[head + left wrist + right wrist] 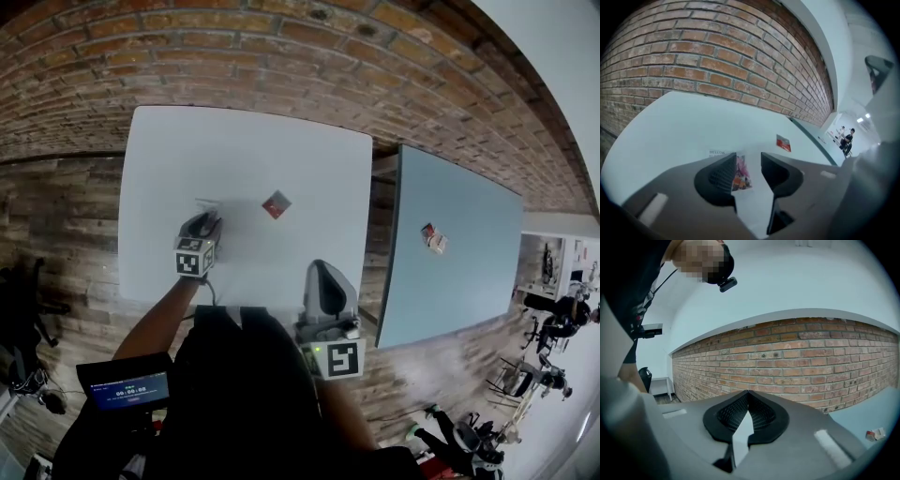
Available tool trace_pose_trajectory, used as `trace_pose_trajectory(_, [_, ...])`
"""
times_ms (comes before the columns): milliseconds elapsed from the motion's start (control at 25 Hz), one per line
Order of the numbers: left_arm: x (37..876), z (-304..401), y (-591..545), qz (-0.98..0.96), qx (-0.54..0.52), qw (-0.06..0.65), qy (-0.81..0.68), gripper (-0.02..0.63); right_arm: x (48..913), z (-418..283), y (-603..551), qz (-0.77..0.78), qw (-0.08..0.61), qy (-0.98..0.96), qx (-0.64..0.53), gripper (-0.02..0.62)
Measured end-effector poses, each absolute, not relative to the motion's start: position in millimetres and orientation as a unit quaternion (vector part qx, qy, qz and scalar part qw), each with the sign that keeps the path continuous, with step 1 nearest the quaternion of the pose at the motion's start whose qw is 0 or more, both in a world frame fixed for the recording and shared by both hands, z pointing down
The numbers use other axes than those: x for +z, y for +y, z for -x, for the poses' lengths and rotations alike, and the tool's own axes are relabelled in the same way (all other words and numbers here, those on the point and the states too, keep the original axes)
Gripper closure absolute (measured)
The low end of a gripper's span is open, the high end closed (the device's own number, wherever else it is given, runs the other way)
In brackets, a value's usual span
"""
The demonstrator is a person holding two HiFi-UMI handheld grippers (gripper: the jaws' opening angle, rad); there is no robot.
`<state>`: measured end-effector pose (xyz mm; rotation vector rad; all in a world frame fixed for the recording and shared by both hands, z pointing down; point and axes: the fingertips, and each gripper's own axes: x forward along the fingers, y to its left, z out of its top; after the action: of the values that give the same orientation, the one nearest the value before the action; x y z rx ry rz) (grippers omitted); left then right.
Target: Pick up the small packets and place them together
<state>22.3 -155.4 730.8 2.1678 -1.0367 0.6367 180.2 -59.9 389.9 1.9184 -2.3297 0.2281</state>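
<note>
On the white table (244, 150) the left gripper (748, 161) stands open around a colourful packet (741, 174), the right gripper (748, 394) is closed and empty, so fetching the red packet (276, 203) seems next.

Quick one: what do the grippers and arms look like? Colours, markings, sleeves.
The left gripper and right gripper are both grey plastic with dark, ribbed pads. Each carries a white cube with black square markers. The person wears a black top, and the left forearm is bare.
</note>
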Motion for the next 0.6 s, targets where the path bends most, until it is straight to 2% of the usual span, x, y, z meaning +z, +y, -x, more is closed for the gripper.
trace_pose_trajectory(80, [714.6,-23.0,-150.2,-0.827,0.220,0.322,-0.404,0.463,394.7,-180.3,-56.8,-0.629,0.058,-0.771,0.077,0.594])
trace_pose_trajectory(160, [694.4,-23.8,-144.5,-0.835,0.199,0.309,-0.409,0.588,398.5,-178.0,-56.6,-0.623,0.057,-0.776,0.081,0.593])
trace_pose_trajectory(200, [682.8,-25.1,-141.9,-0.840,0.187,0.302,-0.410,0.606,398.6,-177.3,-57.3,-0.621,0.052,-0.777,0.084,0.593])
trace_pose_trajectory(600, [565.3,-26.7,-95.0,-0.873,0.080,0.248,-0.412,0.606,416.4,-182.7,-72.0,-0.591,0.044,-0.798,0.109,0.594])
